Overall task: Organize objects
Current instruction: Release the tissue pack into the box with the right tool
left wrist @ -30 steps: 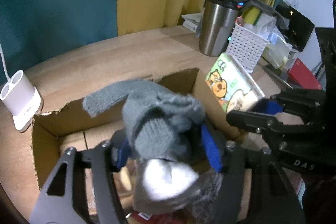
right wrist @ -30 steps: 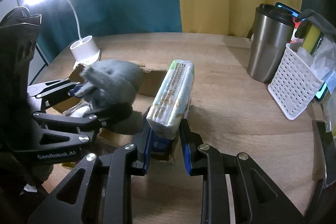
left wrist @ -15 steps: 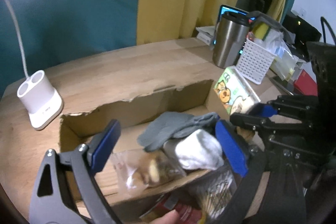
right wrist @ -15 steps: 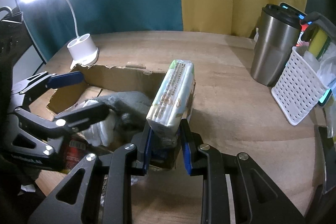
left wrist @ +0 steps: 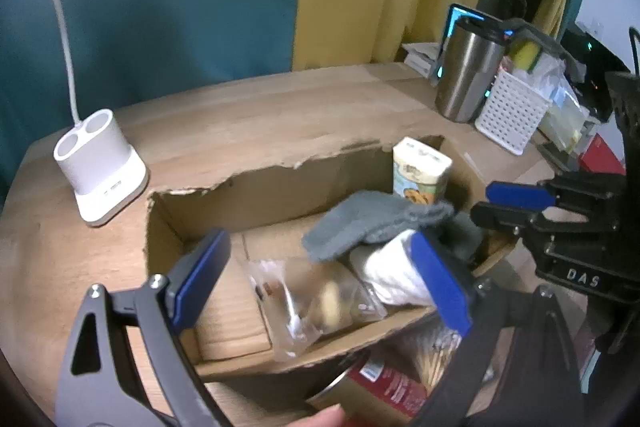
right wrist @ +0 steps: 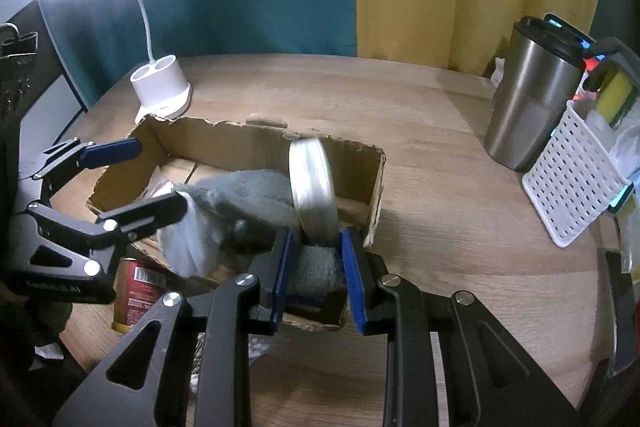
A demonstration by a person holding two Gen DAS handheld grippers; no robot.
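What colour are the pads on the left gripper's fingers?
Blue pads on black fingers, clearest in the left wrist view, where the left gripper stands open.

My left gripper [left wrist: 320,279] gapes over the torn cardboard box [left wrist: 256,187].
Inside: grey knitted sock [left wrist: 368,223], clear plastic snack bag [left wrist: 312,303].

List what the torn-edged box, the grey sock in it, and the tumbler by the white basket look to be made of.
Box: corrugated cardboard, matte brown; its top edge is ragged and torn.
Grey sock: knitted fabric, probably wool or acrylic; fuzzy surface, limp folds.
Tumbler: brushed stainless steel by its dull metallic sheen, with a black lid, likely plastic.
White basket: moulded plastic, judging by its even grid of holes.
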